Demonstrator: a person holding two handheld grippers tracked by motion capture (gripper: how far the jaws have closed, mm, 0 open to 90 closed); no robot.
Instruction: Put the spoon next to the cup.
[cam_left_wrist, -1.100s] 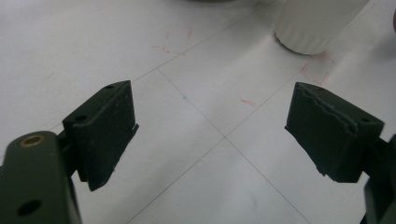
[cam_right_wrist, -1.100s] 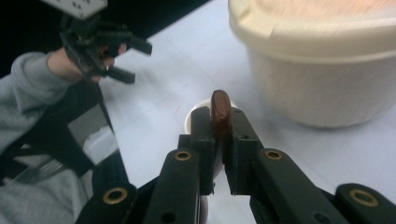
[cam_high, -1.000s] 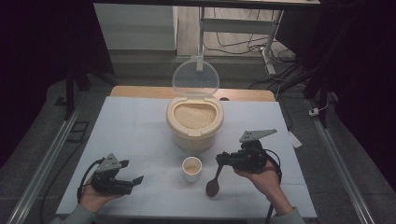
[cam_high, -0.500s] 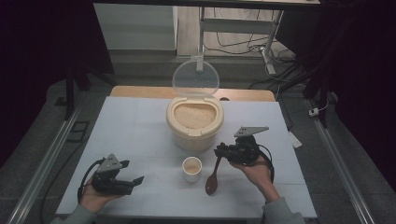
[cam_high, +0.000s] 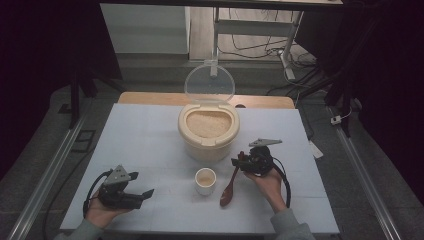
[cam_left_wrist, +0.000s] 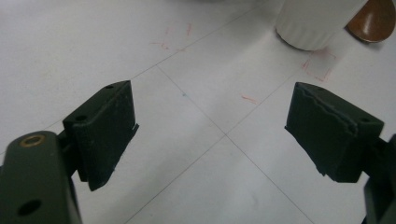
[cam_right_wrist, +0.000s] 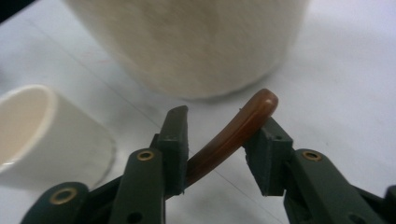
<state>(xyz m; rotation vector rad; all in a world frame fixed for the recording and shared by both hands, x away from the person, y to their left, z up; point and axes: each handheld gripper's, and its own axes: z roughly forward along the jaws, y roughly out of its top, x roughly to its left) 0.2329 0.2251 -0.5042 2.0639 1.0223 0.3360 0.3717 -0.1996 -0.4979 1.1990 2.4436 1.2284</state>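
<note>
A brown spoon (cam_high: 227, 192) has its bowl on the white table, right of a small white cup (cam_high: 205, 180). Its curved handle (cam_right_wrist: 233, 130) rises between the jaws of my right gripper (cam_high: 237, 162), whose jaws have just been opening. The handle leans on one finger (cam_right_wrist: 268, 140) and the pads do not press it. The cream rice container (cam_high: 208, 131) stands just beyond, lid up. My left gripper (cam_high: 141, 184) rests open on the table at the front left with nothing between its fingers (cam_left_wrist: 109, 126). The cup (cam_left_wrist: 317, 23) and spoon bowl (cam_left_wrist: 373, 14) lie ahead of it.
The container's clear lid (cam_high: 209, 84) stands upright behind it. The white table (cam_high: 150, 135) has a wooden strip along its far edge. Metal rails run along both sides, and cables lie on the floor beyond.
My right gripper has come down a little toward the container, and its jaws have opened off the spoon handle. The left gripper has stayed put.
</note>
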